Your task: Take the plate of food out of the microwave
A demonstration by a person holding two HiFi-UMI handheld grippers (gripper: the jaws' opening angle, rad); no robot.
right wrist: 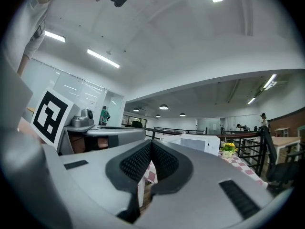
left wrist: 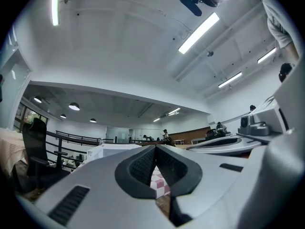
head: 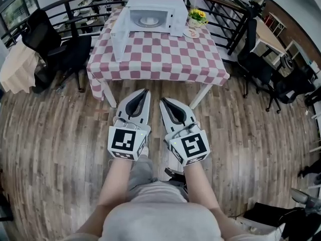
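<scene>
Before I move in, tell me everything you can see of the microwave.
The microwave is a white, boxy countertop unit standing upright at the far end of the table, on its red-and-white checked cloth. Its door is swung wide open to the left, reaching toward the near side. In the cavity lies a round pale plate; what is on it is too small to tell. A pot of yellow flowers stands close by its right side.

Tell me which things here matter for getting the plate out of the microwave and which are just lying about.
For the job: microwave, door open; plate inside it; left claw and right claw, both shut, empty.
Lying about: yellow flowers; small dish beside them; black chair by the table.
</scene>
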